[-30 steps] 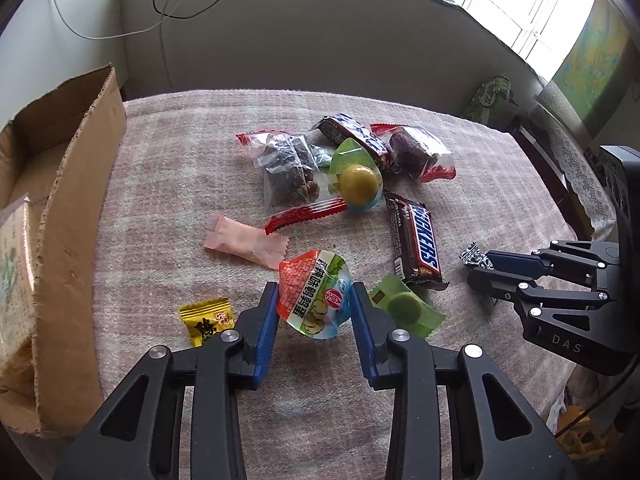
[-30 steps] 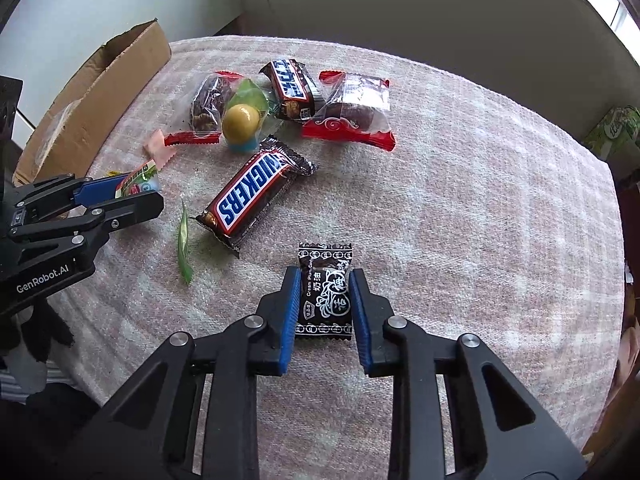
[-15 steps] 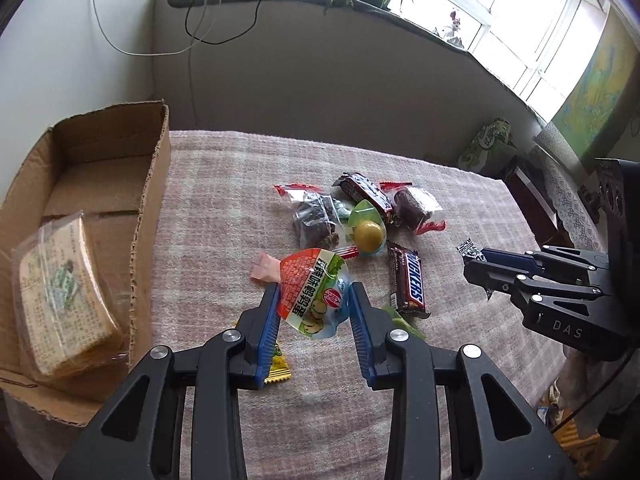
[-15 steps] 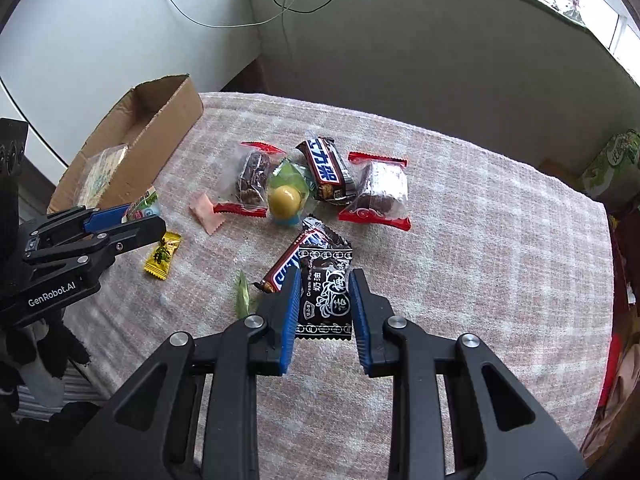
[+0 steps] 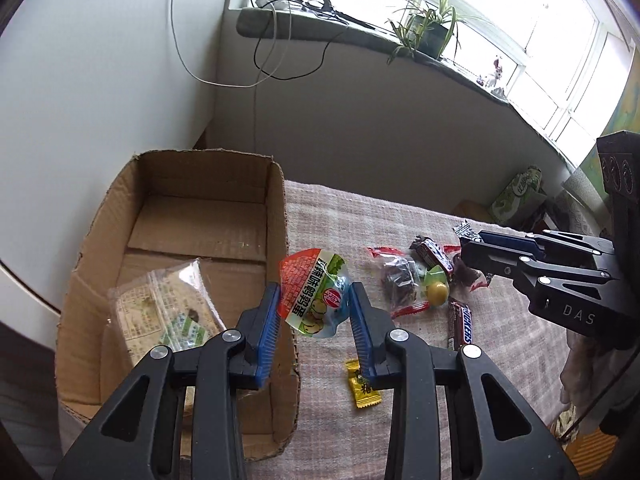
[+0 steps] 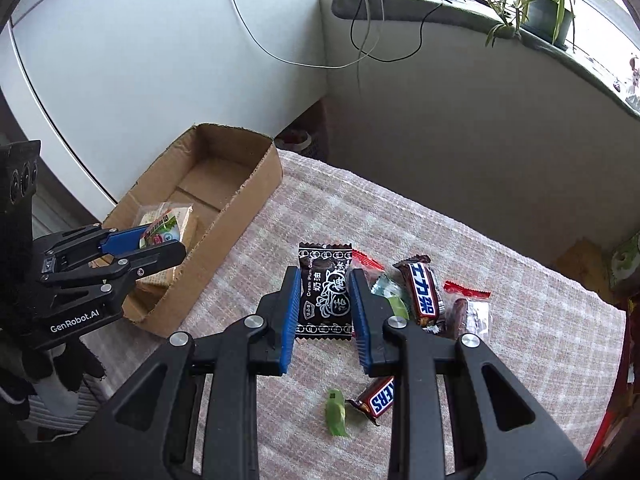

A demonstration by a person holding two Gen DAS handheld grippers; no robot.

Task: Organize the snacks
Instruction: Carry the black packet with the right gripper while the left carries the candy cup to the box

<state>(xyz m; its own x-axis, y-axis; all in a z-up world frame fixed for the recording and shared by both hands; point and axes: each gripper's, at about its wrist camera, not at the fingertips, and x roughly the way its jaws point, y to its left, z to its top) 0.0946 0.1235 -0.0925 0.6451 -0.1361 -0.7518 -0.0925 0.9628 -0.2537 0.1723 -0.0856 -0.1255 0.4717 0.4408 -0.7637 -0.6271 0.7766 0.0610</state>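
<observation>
Both claws lifted off the counter toward the cardboard box. Left claw pinching jelly cup, right claw pinching black plum candy. I'd clear the box wall before releasing.

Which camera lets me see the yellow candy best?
The left wrist view. There the yellow candy lies on the cloth just below the left tongs, with most of its wrapper showing and only one corner hidden by a finger. The right wrist view does not show it at all.
</observation>
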